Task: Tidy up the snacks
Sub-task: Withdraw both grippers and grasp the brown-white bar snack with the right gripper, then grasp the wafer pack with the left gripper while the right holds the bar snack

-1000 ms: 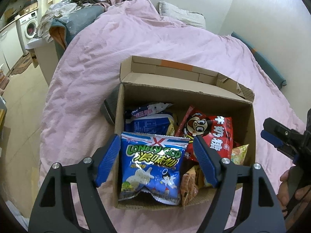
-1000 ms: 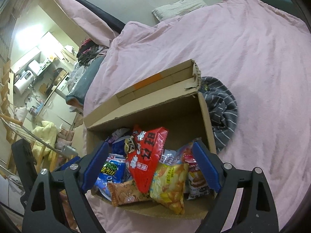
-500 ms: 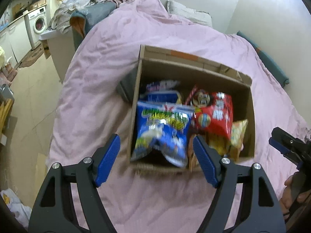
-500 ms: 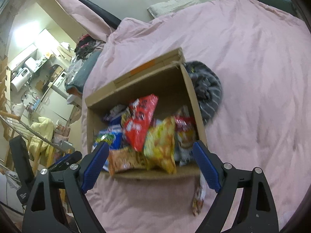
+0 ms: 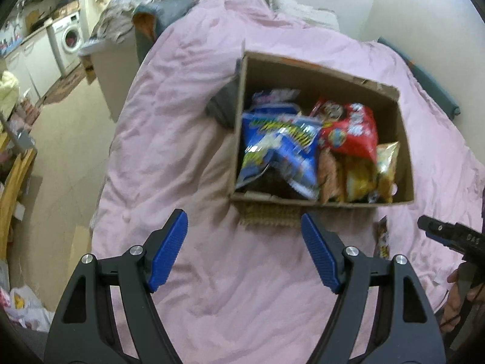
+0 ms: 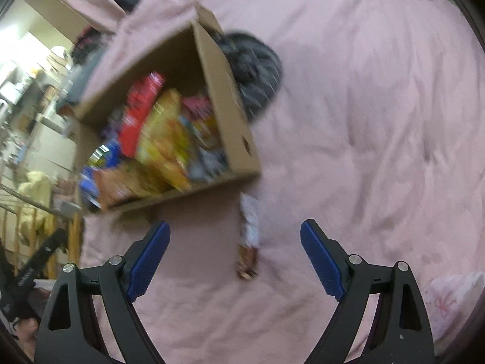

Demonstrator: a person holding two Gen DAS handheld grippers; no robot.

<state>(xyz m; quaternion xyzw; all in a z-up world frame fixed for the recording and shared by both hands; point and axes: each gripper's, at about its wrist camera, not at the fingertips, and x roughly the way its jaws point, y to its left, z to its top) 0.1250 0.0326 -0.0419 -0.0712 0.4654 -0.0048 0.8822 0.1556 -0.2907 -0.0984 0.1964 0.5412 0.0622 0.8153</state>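
Right gripper (image 6: 235,253): jaws spread wide, nothing between the pads, pointing steeply down over the pink bedspread (image 6: 363,121). A stray snack packet (image 6: 250,239) lies flat on the cover, almost centred between the jaws and slightly toward 12 o'clock, long axis running 12 to 6. It sits just outside the near right corner of the cardboard box (image 6: 224,97), which is at 11 o'clock and stuffed with bags. The view is blurred, so I cannot tell the packet's print.

Left gripper (image 5: 244,250): jaws also spread, empty, over bare cover. Box (image 5: 404,139) at 12 to 1 o'clock, with the blue chip bag (image 5: 282,148) and red bag (image 5: 351,130) on top; the stray packet (image 5: 382,239) is at 3 o'clock.

Likely step: pick up the stray with the right gripper. To do it well: lower straight, straddle the packet's narrow width, pinch it mid-length and avoid bunching the cover. The thin foil may slip, so close fully. Then drop it into the gap at the box's right side.
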